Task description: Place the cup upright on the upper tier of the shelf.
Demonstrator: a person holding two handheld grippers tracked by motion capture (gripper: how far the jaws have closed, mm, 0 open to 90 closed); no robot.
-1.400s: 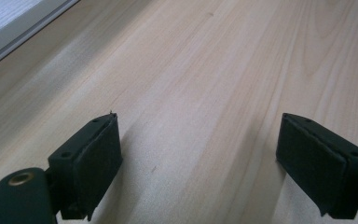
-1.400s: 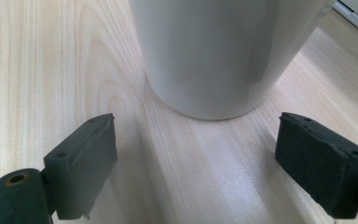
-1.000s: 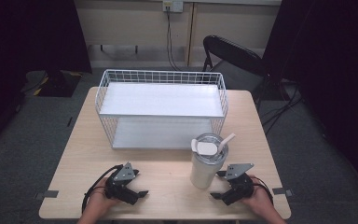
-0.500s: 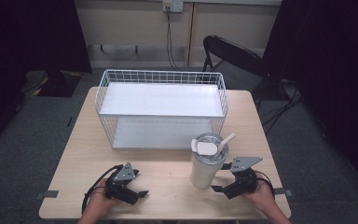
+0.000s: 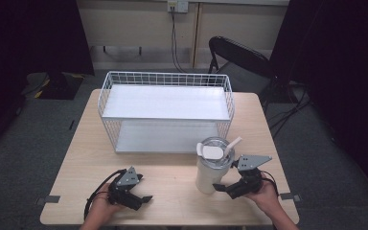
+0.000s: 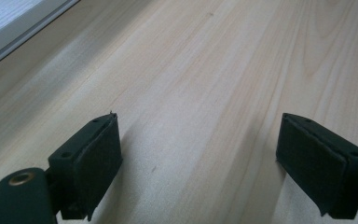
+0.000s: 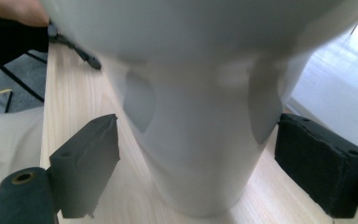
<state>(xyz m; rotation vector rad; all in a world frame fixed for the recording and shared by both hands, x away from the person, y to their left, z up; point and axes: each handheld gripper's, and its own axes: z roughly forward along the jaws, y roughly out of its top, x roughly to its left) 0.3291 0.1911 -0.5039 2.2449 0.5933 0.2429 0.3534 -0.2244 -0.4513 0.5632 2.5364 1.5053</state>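
Your right gripper [image 5: 224,187] sits at the tumbler's [image 5: 210,168] four o'clock, jaws spread wide around its lower body without touching it. The tumbler stands upright on the table [image 5: 172,177], just in front of the wire basket [image 5: 165,111]. Your left gripper [image 5: 141,199] rests at the tumbler's eight o'clock, well apart, jaws wide over bare wood.

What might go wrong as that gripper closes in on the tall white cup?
The right hand-held gripper is open around the narrow base of the tumbler. Gripped so low, the tall cup might tip. Its lid and straw stand close to the wire basket, so a careless lift may knock them against it.
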